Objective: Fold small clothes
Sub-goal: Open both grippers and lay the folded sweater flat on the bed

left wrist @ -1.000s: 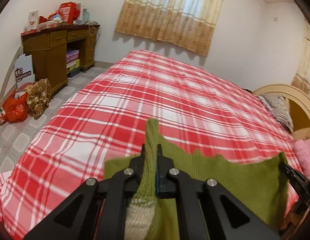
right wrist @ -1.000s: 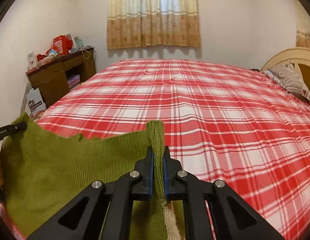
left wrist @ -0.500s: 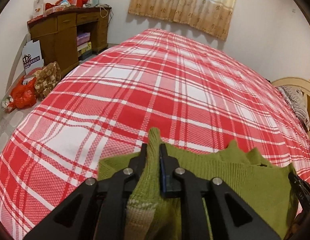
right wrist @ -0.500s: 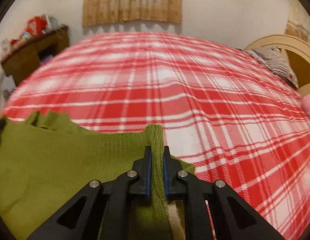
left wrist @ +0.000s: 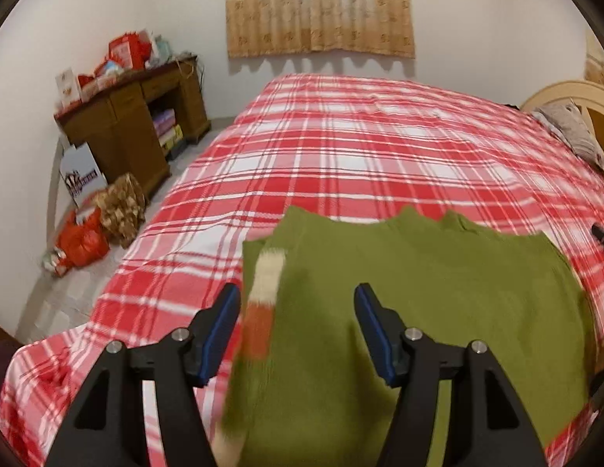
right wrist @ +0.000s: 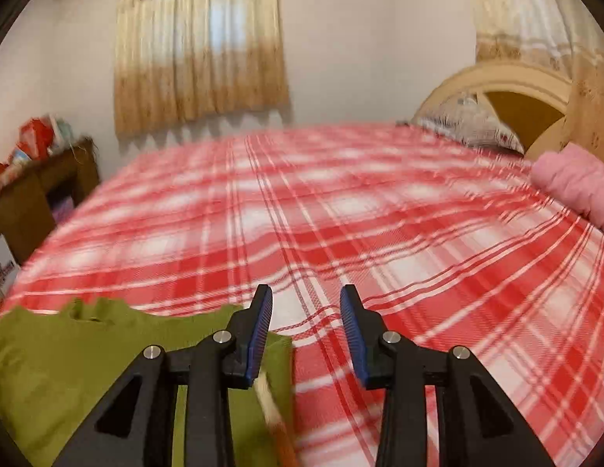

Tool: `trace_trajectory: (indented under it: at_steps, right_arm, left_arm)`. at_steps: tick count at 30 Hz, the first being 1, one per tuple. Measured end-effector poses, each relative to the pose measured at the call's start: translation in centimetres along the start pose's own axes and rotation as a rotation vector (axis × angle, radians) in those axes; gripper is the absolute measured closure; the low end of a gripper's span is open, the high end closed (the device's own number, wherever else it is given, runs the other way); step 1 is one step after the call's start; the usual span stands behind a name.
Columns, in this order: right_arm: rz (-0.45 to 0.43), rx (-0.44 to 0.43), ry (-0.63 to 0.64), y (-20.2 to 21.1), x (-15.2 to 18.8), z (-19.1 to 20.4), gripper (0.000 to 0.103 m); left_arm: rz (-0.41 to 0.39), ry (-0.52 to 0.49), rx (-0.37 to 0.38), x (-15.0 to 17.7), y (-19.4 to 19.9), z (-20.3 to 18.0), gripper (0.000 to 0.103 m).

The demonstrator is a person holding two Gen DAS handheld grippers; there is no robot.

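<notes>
A green knit sweater (left wrist: 418, 295) lies flat on the red plaid bed (left wrist: 360, 148), near its front edge. A cuff with white and orange bands (left wrist: 265, 303) lies along its left side. My left gripper (left wrist: 296, 330) is open and empty, just above the sweater's left part. In the right wrist view the sweater (right wrist: 87, 362) lies at the lower left. My right gripper (right wrist: 305, 330) is open and empty, over the sweater's right edge and the bedspread. The tip of the right gripper shows at the left wrist view's right edge (left wrist: 601, 233).
A wooden desk (left wrist: 134, 124) with clutter stands by the left wall, with bags (left wrist: 83, 241) on the floor beside it. A headboard (right wrist: 512, 89), a pillow (right wrist: 469, 124) and a pink garment (right wrist: 574, 186) are at the bed's right end. A curtained window (left wrist: 321, 7) is behind.
Both grippers were shut on the sweater's edges and lowered it onto the bed. Now both have opened and let go; the sweater lies flat.
</notes>
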State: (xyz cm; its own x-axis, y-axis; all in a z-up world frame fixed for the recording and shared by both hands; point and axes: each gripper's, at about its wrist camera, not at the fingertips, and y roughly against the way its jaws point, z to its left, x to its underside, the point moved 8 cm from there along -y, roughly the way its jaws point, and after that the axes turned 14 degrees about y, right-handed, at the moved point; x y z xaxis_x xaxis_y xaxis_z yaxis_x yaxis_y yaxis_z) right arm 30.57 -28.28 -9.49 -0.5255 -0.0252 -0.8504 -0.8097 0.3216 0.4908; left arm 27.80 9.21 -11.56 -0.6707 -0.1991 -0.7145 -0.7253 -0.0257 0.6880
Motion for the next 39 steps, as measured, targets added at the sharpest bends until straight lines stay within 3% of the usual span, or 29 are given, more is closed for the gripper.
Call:
trace_trajectory:
  at_steps: [3,8,15,17,19,22,28,34,39]
  right_arm:
    - [0.025,-0.112,0.01,3.7,1.7,1.7,0.065]
    - [0.034,-0.184,0.078,7.6,5.5,5.1,0.065]
    - [0.092,-0.181,0.217,7.6,9.9,8.2,0.065]
    - [0.152,-0.181,0.213,6.0,11.5,7.9,0.065]
    - [0.148,-0.214,0.17,5.9,11.6,7.4,0.065]
    - [0.14,-0.216,0.175,5.9,11.8,7.4,0.064]
    - [0.123,-0.232,0.17,6.0,11.8,7.4,0.06]
    - [0.121,-0.224,0.189,5.9,11.7,7.8,0.057]
    - [0.118,-0.195,0.204,7.3,10.4,8.3,0.057]
  left_arm:
    - [-0.012,-0.022,-0.013,0.8,0.8,-0.7,0.04]
    - [0.004,-0.018,-0.016,3.3,1.9,-1.9,0.031]
    - [0.06,-0.036,-0.059,7.7,1.2,-2.7,0.03]
    - [0.078,-0.039,-0.08,8.5,0.2,-2.6,0.03]
    - [0.068,-0.041,-0.09,8.9,-0.2,-2.5,0.026]
    - [0.024,-0.054,-0.125,8.7,-0.5,-2.3,0.011]
    - [0.036,0.021,-0.077,9.4,0.3,0.7,0.01]
    - [-0.012,0.14,-0.084,9.6,3.4,4.7,0.01]
    - [0.012,0.179,-0.135,10.0,2.8,6.1,0.01]
